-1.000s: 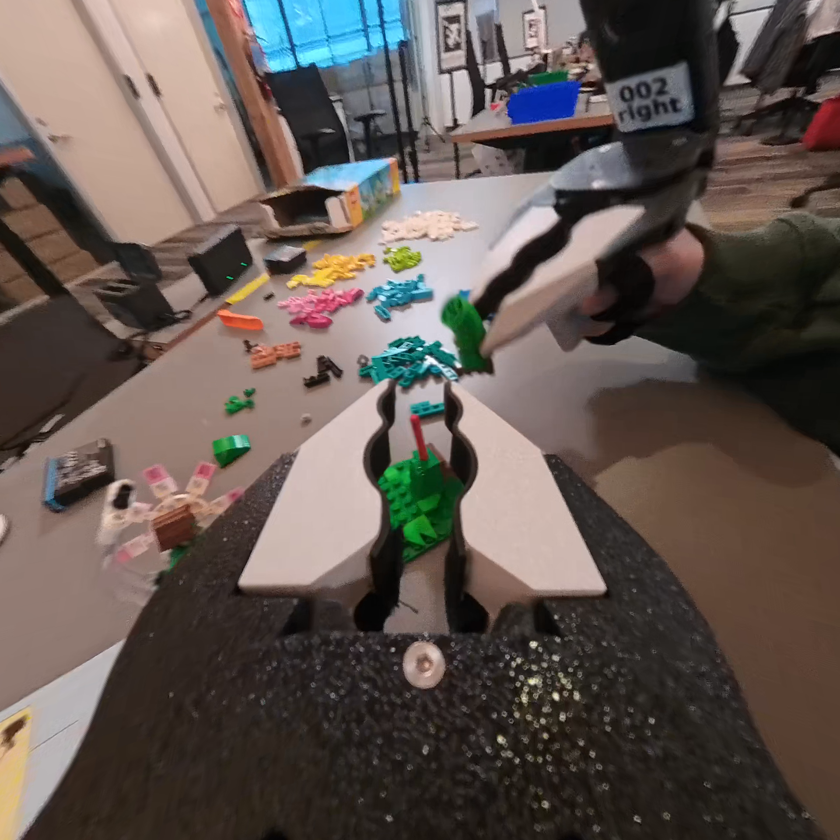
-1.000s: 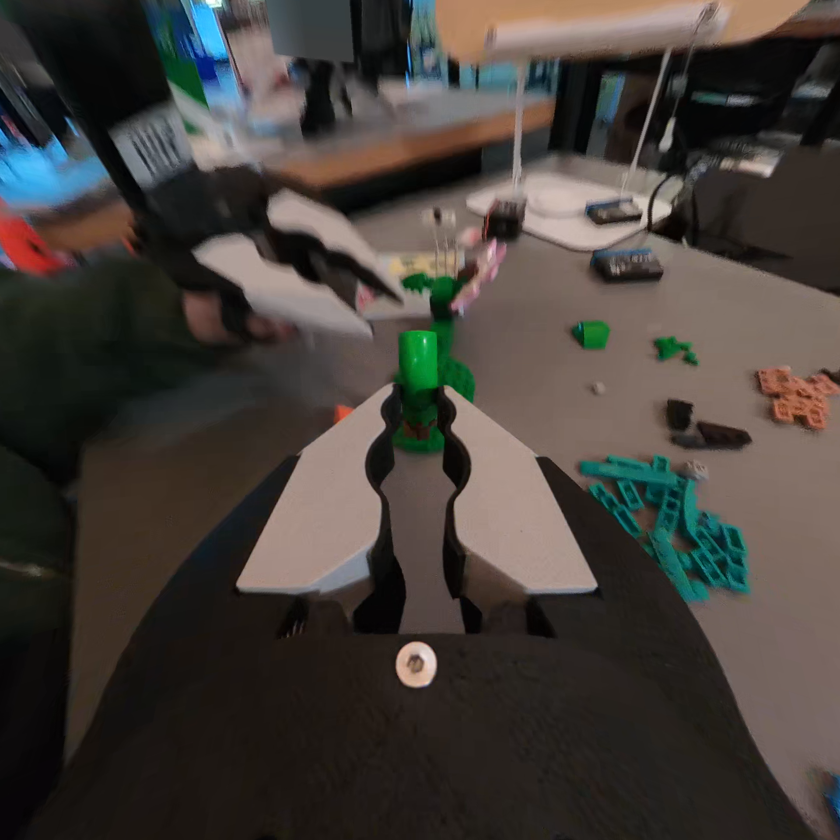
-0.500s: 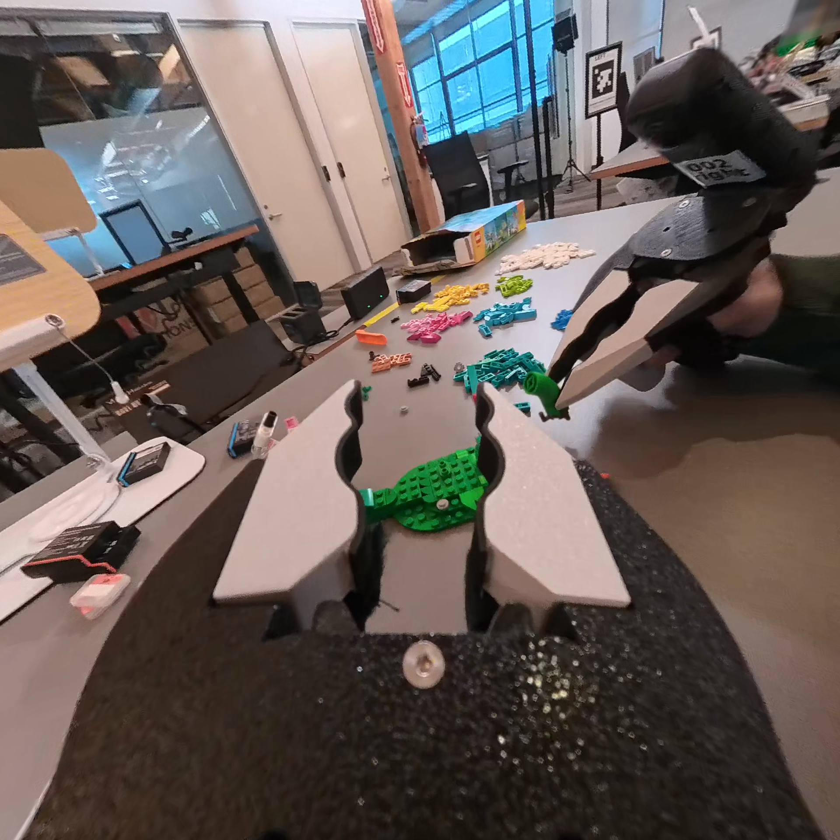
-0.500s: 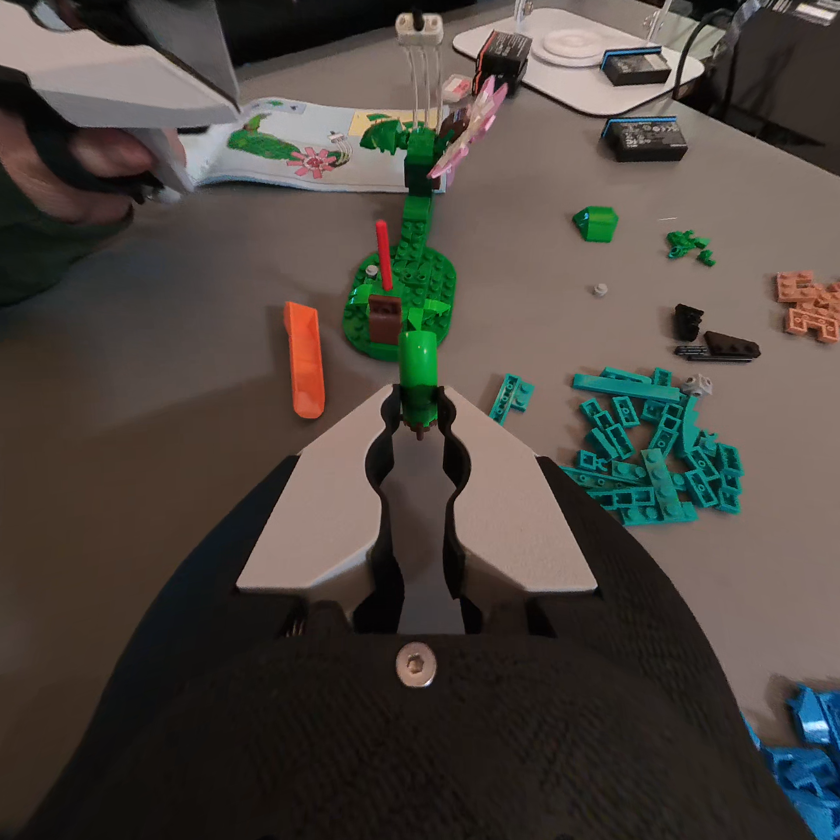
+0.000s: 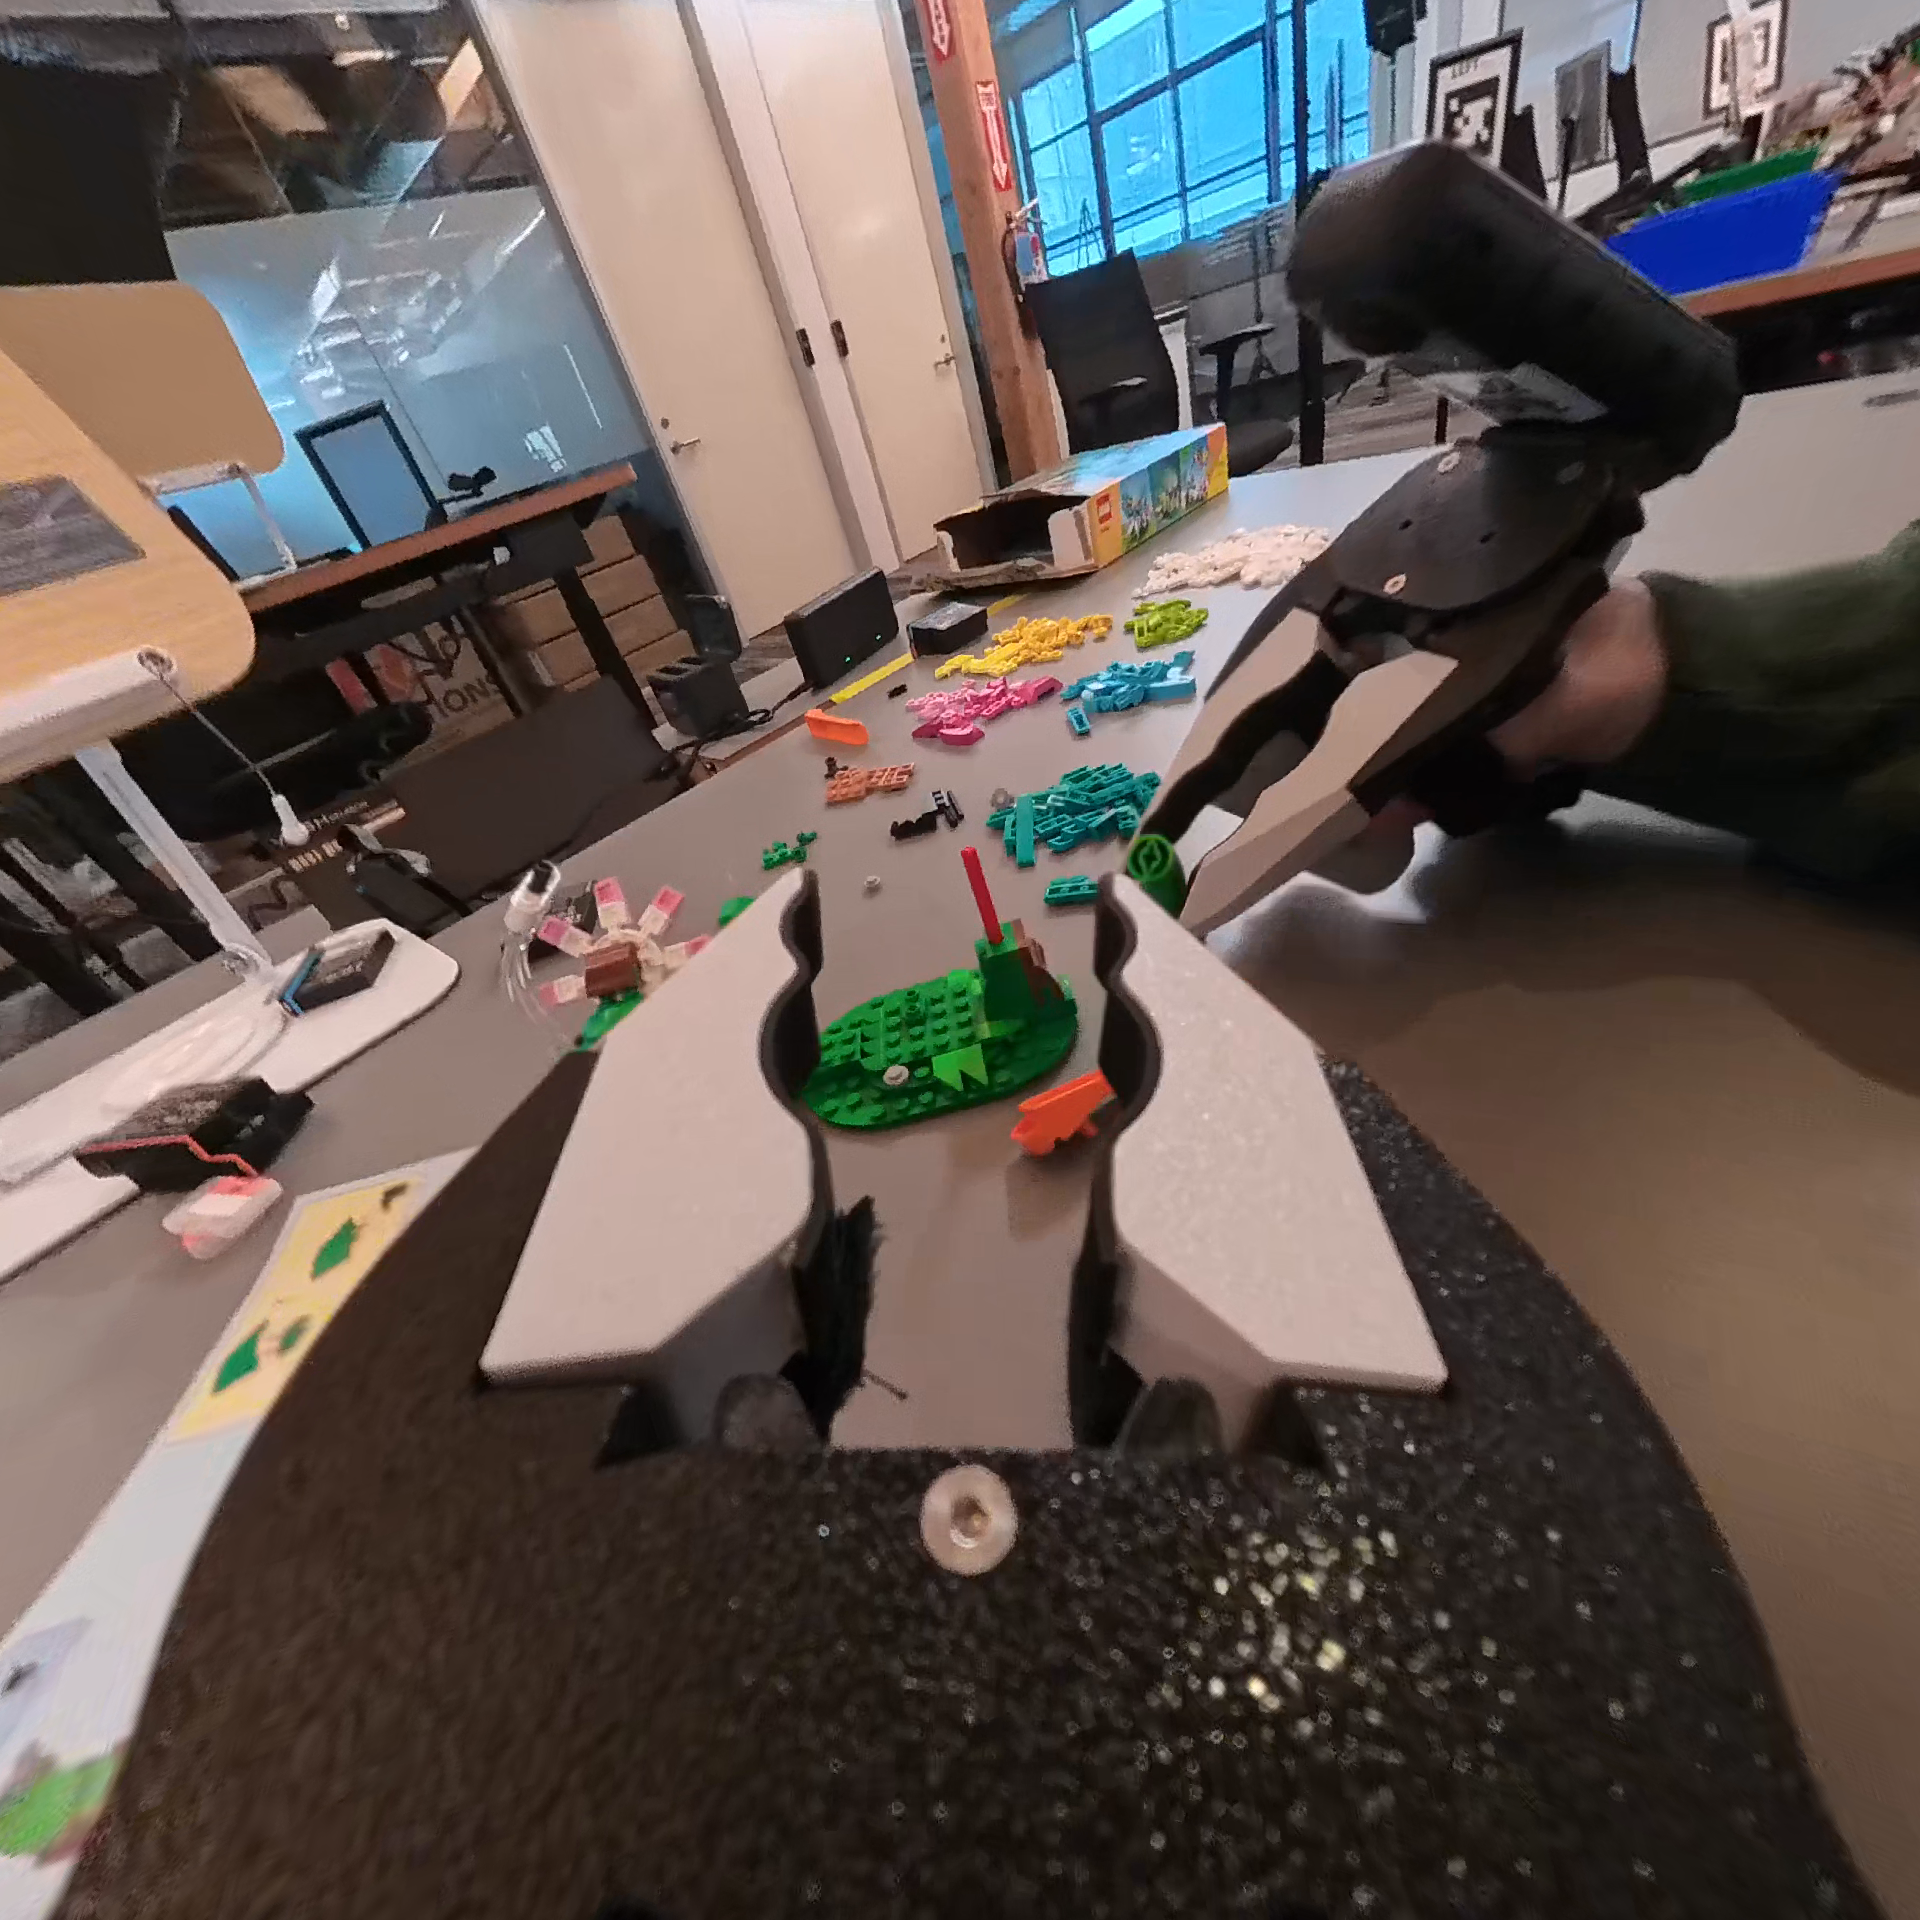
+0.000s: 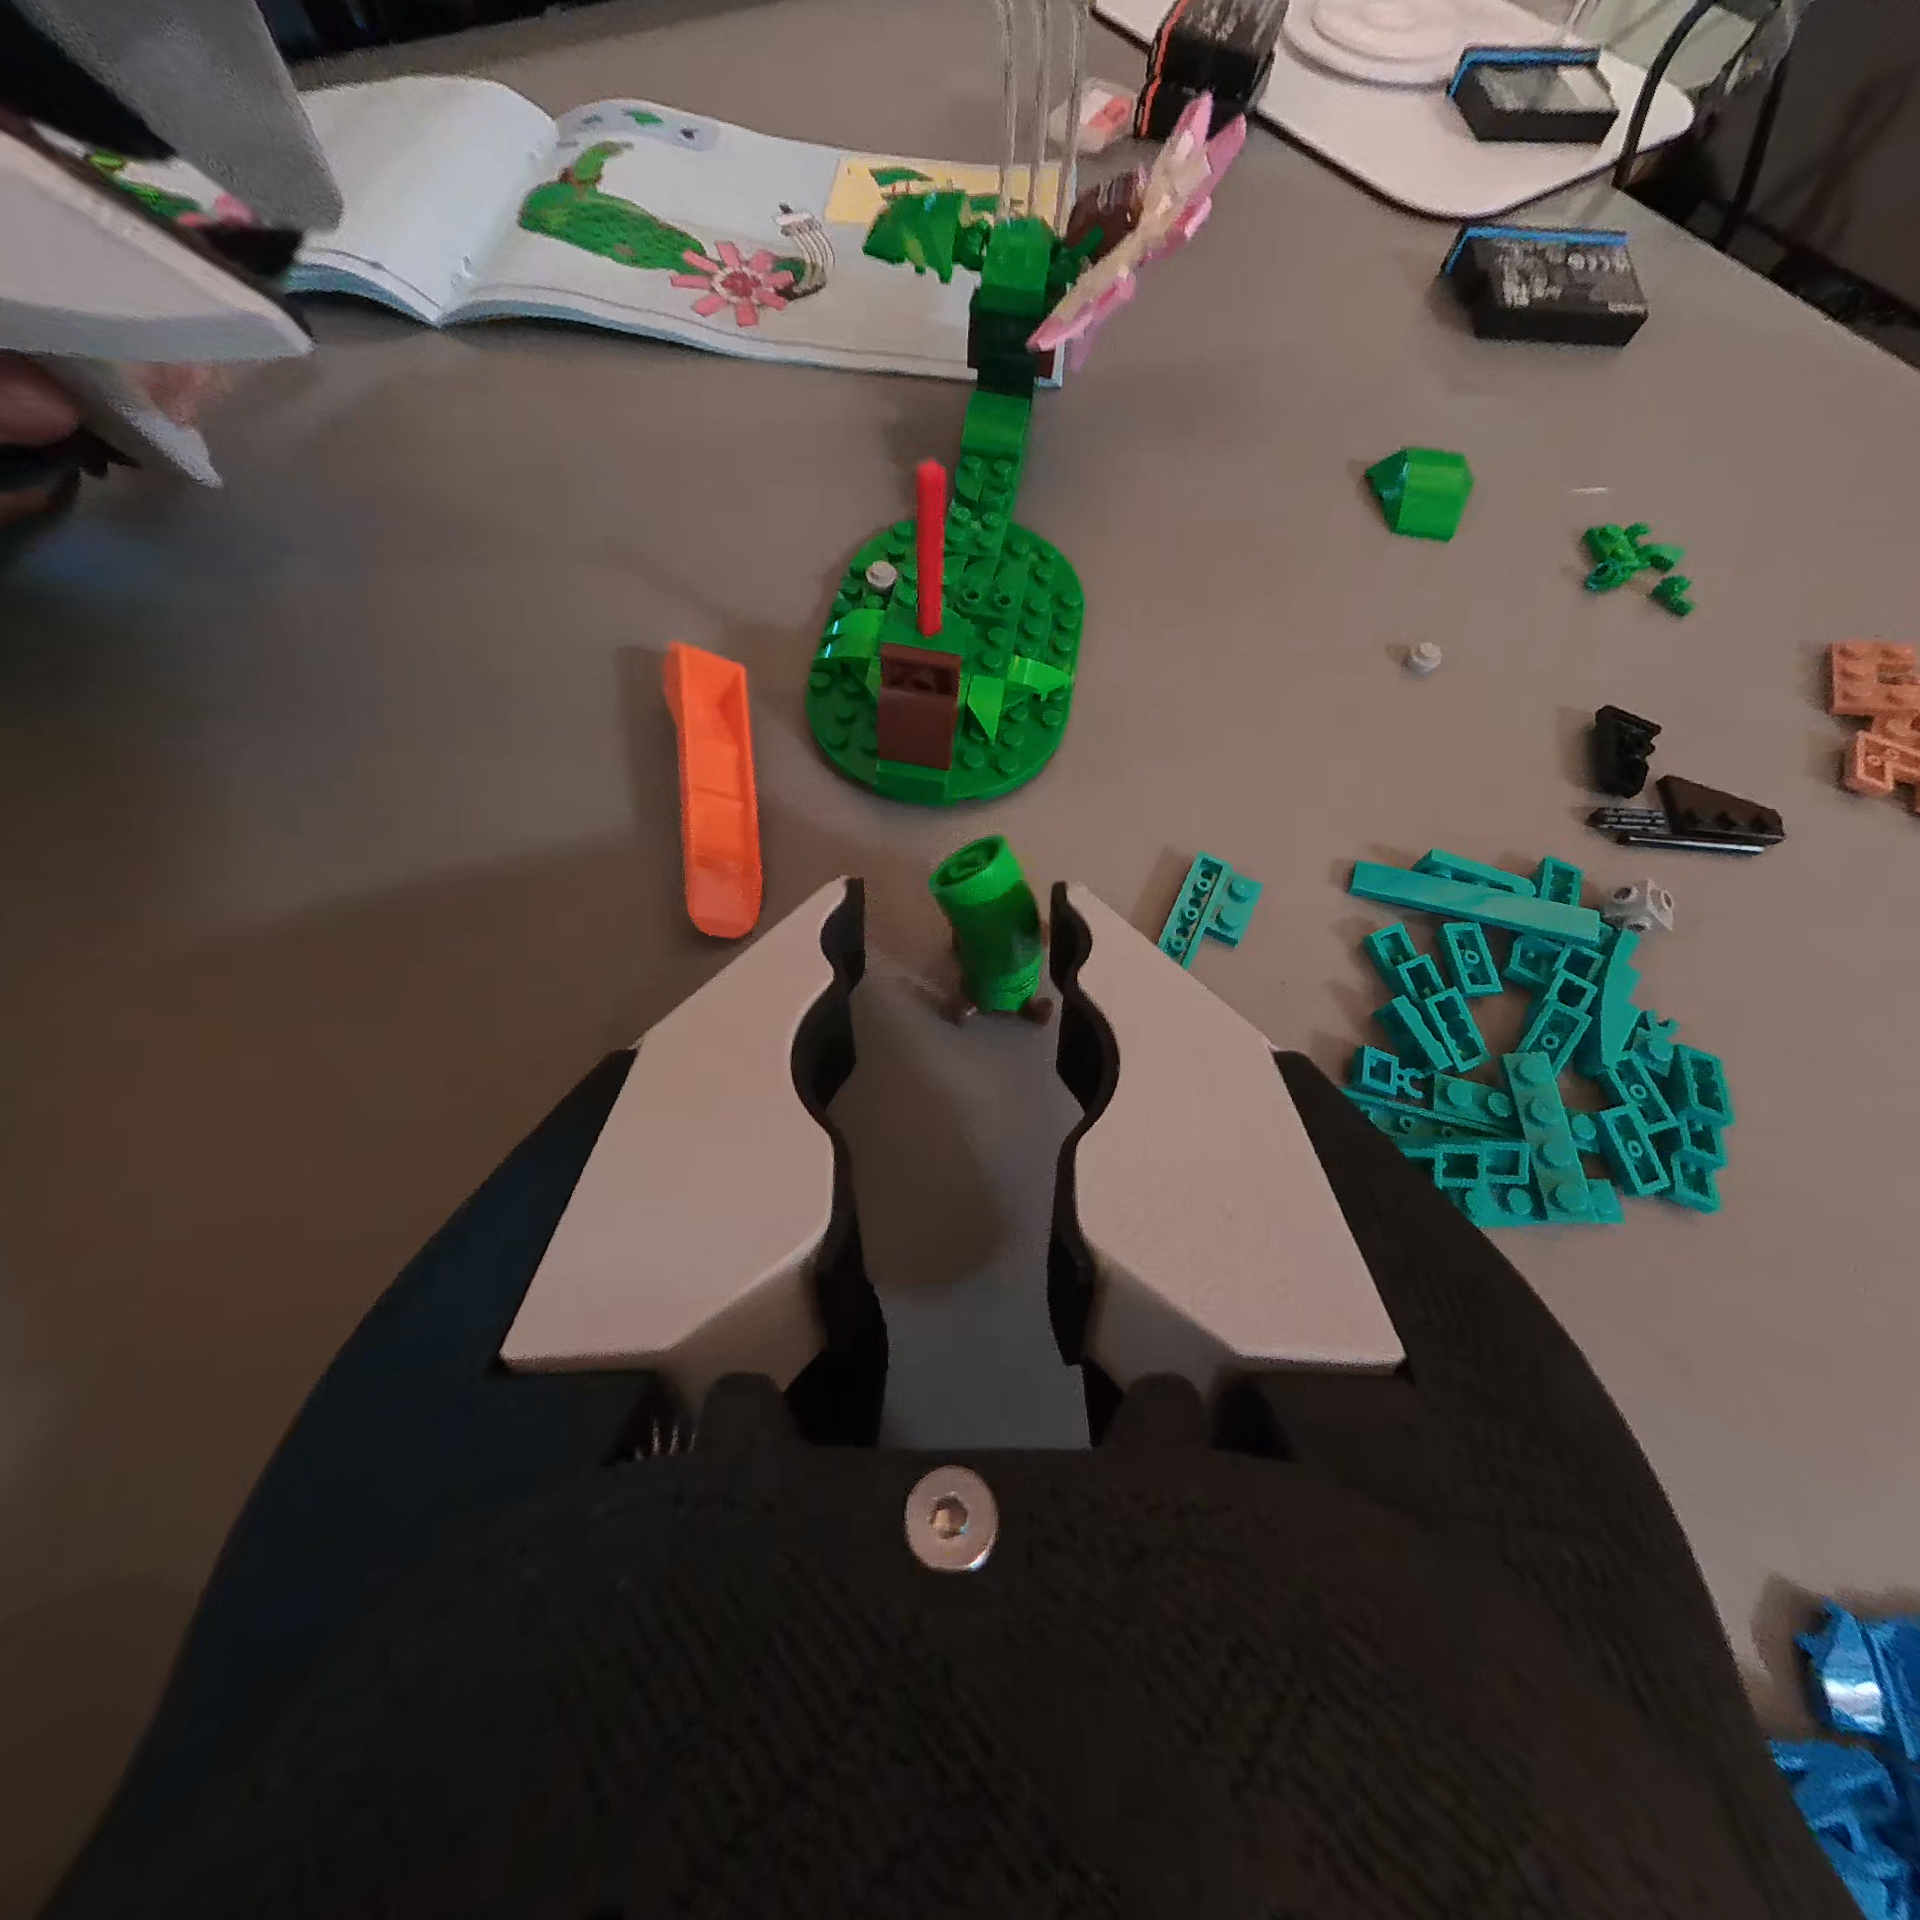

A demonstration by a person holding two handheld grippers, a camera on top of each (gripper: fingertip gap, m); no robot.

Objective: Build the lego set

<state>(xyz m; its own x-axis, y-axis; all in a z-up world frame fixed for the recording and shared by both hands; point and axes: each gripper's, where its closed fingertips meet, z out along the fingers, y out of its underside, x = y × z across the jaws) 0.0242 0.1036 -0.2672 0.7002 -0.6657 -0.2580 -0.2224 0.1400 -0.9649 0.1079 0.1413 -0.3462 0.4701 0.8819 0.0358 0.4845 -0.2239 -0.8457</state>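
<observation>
The green oval base [image 6: 956, 665] lies on the grey table with a red rod [image 6: 928, 551] and a brown brick [image 6: 914, 707] on it. A green stem with a pink flower [image 6: 1143, 239] runs from its far edge. My right gripper [image 6: 956, 894] is open just short of the base. A green cylinder [image 6: 987, 935] sits tilted between its fingers, unclamped, close to the right one. My left gripper [image 5: 954, 885] is open and empty, facing the base [image 5: 935, 1049] from the other side. The right gripper [image 5: 1174, 883] shows there with the cylinder [image 5: 1151, 862] at its tips.
An orange separator tool [image 6: 717, 790] lies left of the base. A teal brick pile [image 6: 1538, 1101] is to the right, with black [image 6: 1662, 790] and green [image 6: 1418, 494] pieces beyond. The open instruction booklet [image 6: 582, 208] lies at the back. Colour-sorted piles and the set box [image 5: 1101, 509] lie farther off.
My right gripper has opened and the green cylinder now sits loose and tilted between its fingers. My left gripper has drawn back from the base and opened wider.
</observation>
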